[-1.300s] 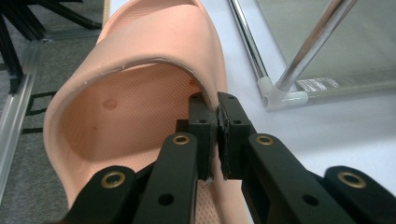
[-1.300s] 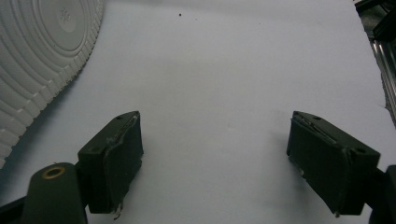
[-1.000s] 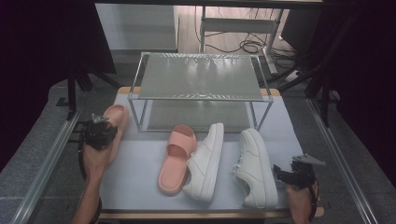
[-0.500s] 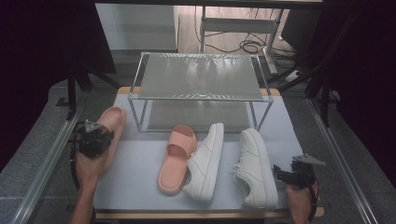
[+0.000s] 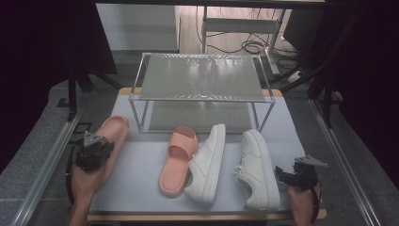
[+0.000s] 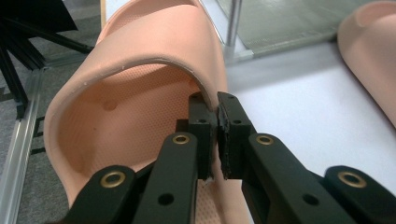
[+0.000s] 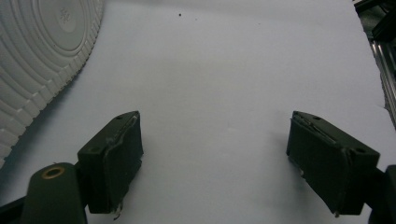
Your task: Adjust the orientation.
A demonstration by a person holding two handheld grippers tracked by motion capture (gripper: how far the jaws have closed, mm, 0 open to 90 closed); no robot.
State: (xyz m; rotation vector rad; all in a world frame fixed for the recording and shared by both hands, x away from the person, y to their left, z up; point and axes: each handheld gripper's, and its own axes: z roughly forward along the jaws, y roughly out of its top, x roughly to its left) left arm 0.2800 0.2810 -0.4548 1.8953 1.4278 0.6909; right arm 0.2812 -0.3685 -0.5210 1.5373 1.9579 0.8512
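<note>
Pink slide, held (image 5: pixel 110 134): at left edge of white mat, left of wire rack (image 5: pixel 202 77); strap rim pinched (image 6: pixel 154 65).
Left gripper (image 5: pixel 91 153): jaws nearly closed on strap edge of held slide; grip seen close in left gripper view (image 6: pixel 215 121).
Long axis: toe toward far side, tilted slightly right toward rack's left leg; heel under gripper, toward person.
Direction from tongs: slide extends ahead of left jaws, toward rack.
Pink slide, mate (image 5: pixel 176 157): on mat in front of rack, right of held slide, well apart.
White sneakers: one (image 5: pixel 207 160) touching mate; other (image 5: pixel 256 167) just right, sole edge in right gripper view (image 7: pixel 42 51).
Right gripper (image 5: pixel 294 176): jaws wide, empty, over bare mat (image 7: pixel 224 88), front-right of rack.
Nearer hand: left, already holding.
Judgement: next move likely carries slide rightward toward mate or rack.
</note>
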